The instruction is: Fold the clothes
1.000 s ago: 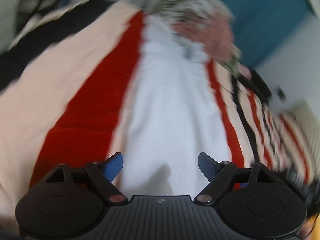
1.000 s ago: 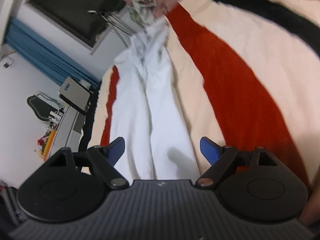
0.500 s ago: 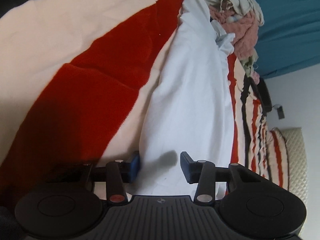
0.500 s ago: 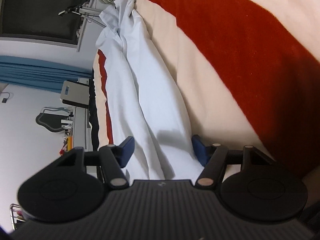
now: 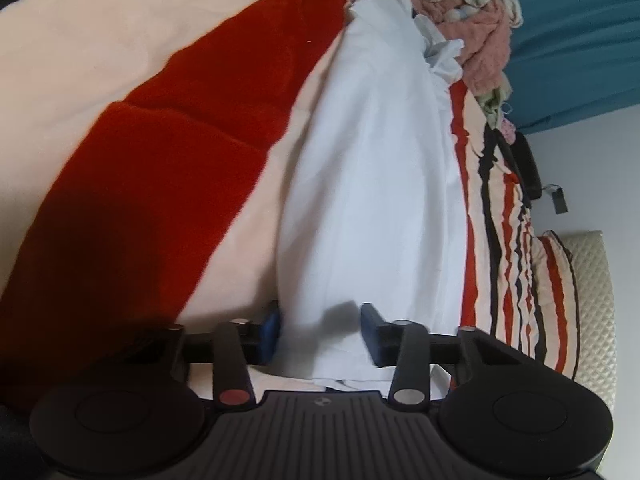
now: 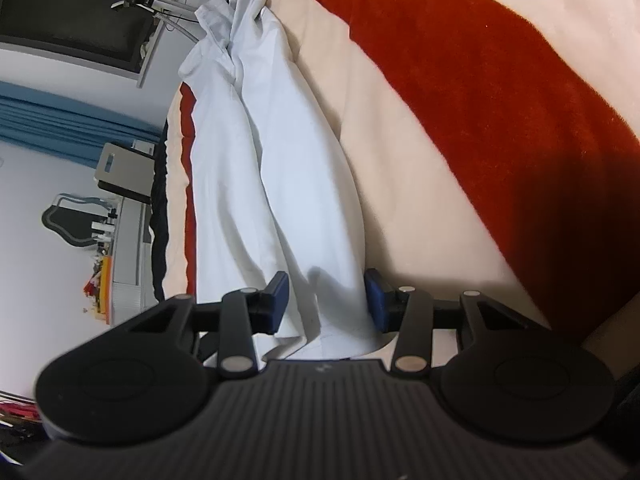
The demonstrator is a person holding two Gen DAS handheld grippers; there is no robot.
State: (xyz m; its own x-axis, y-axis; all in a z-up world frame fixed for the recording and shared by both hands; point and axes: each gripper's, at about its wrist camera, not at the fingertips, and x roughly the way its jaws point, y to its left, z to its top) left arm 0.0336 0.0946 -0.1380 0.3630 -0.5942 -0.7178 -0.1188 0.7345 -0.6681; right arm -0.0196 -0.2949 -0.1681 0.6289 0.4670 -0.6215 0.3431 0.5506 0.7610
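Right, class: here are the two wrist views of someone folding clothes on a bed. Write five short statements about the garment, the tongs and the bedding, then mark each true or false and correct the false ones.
1. The garment being handled is a white pair of trousers. True.
2. The left tongs are open, with white cloth between the pads. True.
3. The right tongs hover above bare blanket. False: they straddle a trouser-leg end.
4. The blanket is plain blue. False: it is cream with red and black stripes.
5. A pile of other clothes lies beyond the trousers' far end. True.
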